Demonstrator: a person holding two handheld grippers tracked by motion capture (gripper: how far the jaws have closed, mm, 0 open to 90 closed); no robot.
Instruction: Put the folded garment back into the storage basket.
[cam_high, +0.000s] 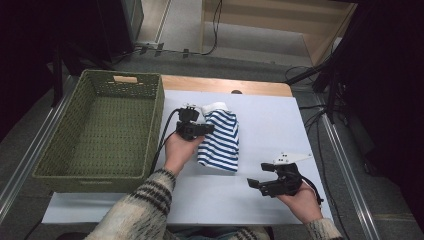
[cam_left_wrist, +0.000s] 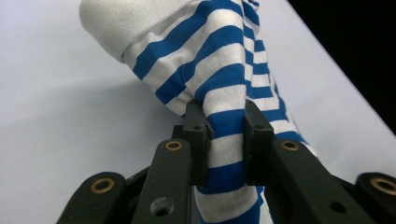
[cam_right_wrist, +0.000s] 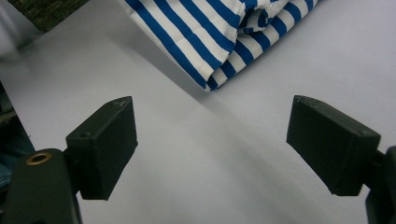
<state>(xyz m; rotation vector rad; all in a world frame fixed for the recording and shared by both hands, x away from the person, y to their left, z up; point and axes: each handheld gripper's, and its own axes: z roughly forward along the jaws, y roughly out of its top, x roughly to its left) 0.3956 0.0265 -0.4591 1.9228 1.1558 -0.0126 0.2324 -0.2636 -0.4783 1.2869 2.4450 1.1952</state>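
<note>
The folded blue-and-white striped garment (cam_high: 220, 140) lies on the white surface (cam_high: 270, 125), just to the right of the green woven basket (cam_high: 100, 130). The left claw (cam_left_wrist: 225, 135) has its jaws pinched onto a fold along the garment's basket-side edge, cloth bunched between them. The right claw (cam_right_wrist: 212, 149) hangs with jaws spread wide and empty, on the far side of the garment from the basket and nearer the person, apart from the cloth.

The step in hand looks like lifting the garment into the basket. To do it well, bring the right claw onto the garment's near corner before lifting, so the fold holds; raise both together, clear the basket's rim, and lower flat inside before letting go.
</note>
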